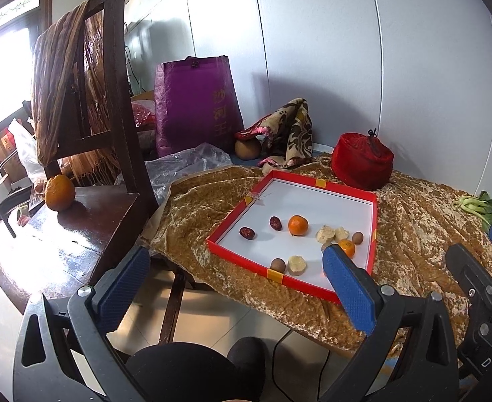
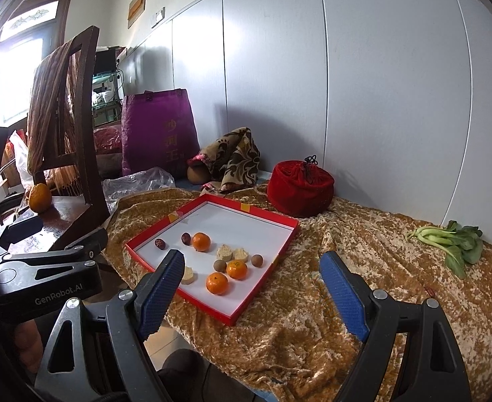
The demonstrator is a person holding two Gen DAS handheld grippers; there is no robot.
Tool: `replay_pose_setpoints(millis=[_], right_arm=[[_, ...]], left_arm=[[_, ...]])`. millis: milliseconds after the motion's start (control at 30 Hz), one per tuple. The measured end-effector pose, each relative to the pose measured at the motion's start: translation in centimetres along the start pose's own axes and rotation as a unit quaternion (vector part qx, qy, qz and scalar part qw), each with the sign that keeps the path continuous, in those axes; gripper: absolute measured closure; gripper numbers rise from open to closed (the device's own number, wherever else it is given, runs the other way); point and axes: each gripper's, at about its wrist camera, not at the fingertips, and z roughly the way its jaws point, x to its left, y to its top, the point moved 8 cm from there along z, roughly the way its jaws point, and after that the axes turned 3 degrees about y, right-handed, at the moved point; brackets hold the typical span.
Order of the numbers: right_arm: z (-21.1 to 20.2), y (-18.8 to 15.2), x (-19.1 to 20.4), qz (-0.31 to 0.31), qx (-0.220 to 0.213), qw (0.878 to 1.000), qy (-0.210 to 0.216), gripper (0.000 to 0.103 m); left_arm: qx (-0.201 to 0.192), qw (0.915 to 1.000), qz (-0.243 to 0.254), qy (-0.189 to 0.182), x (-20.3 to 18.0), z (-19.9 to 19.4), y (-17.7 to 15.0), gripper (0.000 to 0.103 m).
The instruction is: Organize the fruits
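A red-rimmed white tray lies on a gold cloth. In it are tangerines, two red dates, brown longans and pale cut pieces. A large orange stands on a wooden chair seat to the left. My left gripper is open and empty, held before the tray's near-left corner. My right gripper is open and empty over the tray's near-right edge.
A red velvet pouch sits behind the tray. Green bok choy lies on the cloth at right. A purple bag, a patterned cloth and clear plastic lie at the back left. The chair stands left of the table.
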Motion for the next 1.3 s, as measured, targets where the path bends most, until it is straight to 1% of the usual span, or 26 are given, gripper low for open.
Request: replay_pose_setpoints(millis=[367,733,833,1033,1200,1300], right_arm=[[-1.7,0.6,-0.5,0.003,-0.02,1.0,0.002,0.018],[-1.9,0.8,-0.4,-0.003,-0.025,1.0,-0.002,0.018],[-1.4,1.0,-0.1,-0.004,-0.023,1.0,-0.002,0.018],[0.2,1.1,0.7,-0.01,-0.009,1.0,-0.004,0.018],[2.0,1.0,1.3,-0.021,0.012,1.0,-0.004,0.018],[3.1,1.0,1.4,-0.018,0.027,0.999,0.003,0.018]], left_arm=[[-0.011,0.9999,0.009,0.001,-0.9,-1.4,0.2,0.0],[-0.012,0.9999,0.005,-0.002,-1.0,-1.0,0.2,0.0],[-0.011,0.9999,0.003,0.001,-0.7,-0.3,0.2,0.0],[0.009,0.9999,-0.01,-0.003,0.1,1.8,0.1,0.0],[0.015,0.9993,-0.032,0.007,1.7,3.7,0.8,0.0],[0.011,0.9992,-0.038,0.01,1.9,4.3,1.6,0.0]])
